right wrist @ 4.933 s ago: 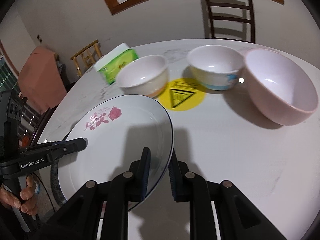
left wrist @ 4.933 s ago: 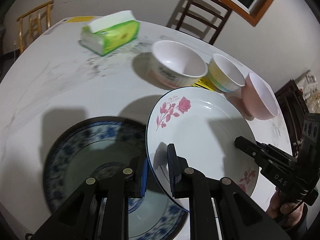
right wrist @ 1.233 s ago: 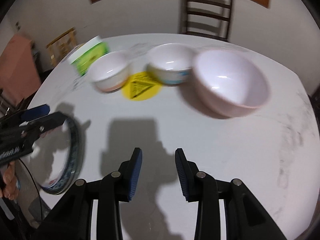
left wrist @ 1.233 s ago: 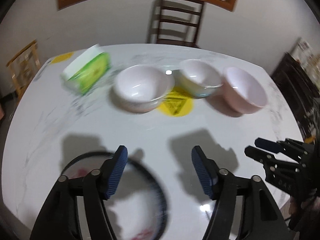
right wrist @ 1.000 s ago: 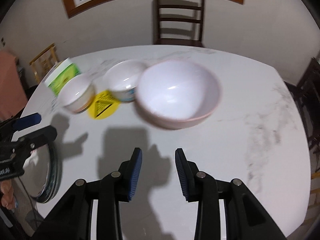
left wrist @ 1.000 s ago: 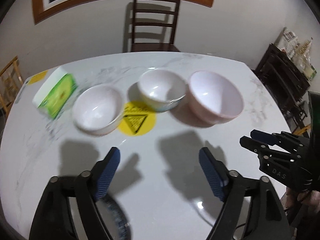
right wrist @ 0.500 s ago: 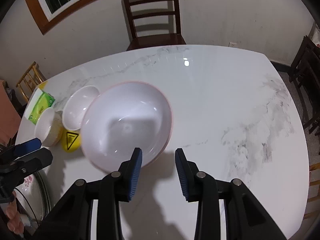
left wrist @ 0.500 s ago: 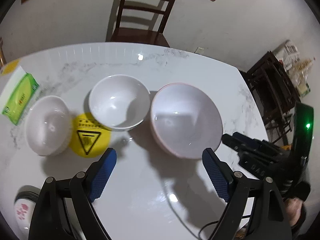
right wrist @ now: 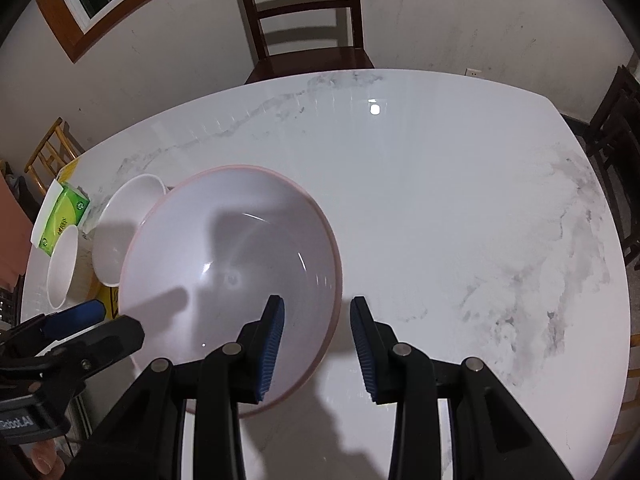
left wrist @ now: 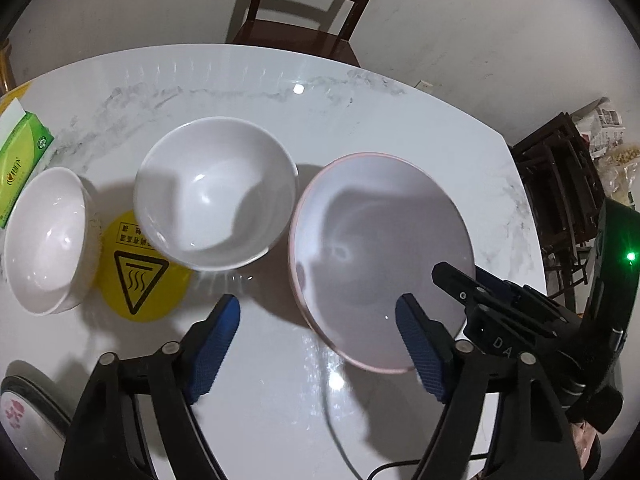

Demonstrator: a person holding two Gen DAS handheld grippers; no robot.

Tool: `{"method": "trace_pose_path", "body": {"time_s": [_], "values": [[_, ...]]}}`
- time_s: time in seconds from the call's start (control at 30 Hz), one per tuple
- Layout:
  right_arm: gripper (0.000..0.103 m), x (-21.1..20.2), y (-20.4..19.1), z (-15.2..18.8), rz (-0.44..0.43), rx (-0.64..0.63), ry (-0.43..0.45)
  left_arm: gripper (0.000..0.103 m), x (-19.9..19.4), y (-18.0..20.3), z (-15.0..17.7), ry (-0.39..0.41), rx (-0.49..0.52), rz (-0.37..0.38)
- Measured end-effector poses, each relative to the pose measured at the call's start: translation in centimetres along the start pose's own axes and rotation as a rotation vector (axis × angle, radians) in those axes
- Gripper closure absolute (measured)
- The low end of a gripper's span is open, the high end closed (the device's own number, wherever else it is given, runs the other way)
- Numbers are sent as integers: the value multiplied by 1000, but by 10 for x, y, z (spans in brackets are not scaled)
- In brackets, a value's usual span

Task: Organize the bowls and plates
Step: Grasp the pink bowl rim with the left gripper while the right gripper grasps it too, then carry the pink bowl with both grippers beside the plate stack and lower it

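Approaching: both grippers converge on the pink bowl [left wrist: 380, 256], judged the next piece to be sorted.
Tissue pack [left wrist: 20, 160]: far left edge of the counter [left wrist: 248, 80], clear of the work.
Small white bowl [left wrist: 44, 240]: left end of the row, beside the yellow warning sticker [left wrist: 138, 280].
Middle white bowl [left wrist: 214, 194]: overlaps the sticker's edge; plain glossy interior, just beside the pink bowl.
Stacked plates [left wrist: 24, 404]: near-left corner, only a rim with a rose print visible (judged already sorted).
Left gripper [left wrist: 318, 340]: jaws apart and just been closing, one finger over the bare counter, the other over the pink bowl's near rim; nothing pressed.
Pink bowl: right end of the row, upright on the counter; largest of the three, pale pink outside, white inside, empty.
Right gripper [right wrist: 316, 336]: jaws apart, straddling the bowl's near-right wall, pads not touching it (judged poised for a rim pinch).
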State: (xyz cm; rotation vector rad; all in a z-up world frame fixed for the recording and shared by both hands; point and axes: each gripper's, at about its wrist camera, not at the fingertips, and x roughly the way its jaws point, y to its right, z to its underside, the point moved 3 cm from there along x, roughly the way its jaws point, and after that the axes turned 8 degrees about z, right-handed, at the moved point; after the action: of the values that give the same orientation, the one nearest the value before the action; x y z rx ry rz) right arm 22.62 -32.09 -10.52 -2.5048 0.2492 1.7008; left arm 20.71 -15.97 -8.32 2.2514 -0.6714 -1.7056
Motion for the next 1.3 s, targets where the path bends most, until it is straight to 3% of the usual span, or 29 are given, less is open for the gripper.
{"method": "trace_pose_path", "body": {"time_s": [0.1,0.37,0.47,0.53,0.63,1.0,1.3], "values": [[68,7,-1,0,2,-6,-10,38,7,-1,-2,-10,-18,2],[68,14,-3,0,-8,-10,-9,70,22,-5,-2,-41,-40,18],[75,15,-2,1,-8,-7,-6,84,24,-6,-2,-37,-32,9],[79,16,-1,3,1,-1,-6,88,24,-8,-2,-30,-27,-1],[85,15,1,4,0,5,-9,88,24,-10,-1,-30,-25,2],[85,-14,-7,33,-9,-3,-3,89,2,-13,18,-20,8,1],[85,-53,-37,78,-16,-39,14,88,-40,-20,61,-13,33,-18]]}}
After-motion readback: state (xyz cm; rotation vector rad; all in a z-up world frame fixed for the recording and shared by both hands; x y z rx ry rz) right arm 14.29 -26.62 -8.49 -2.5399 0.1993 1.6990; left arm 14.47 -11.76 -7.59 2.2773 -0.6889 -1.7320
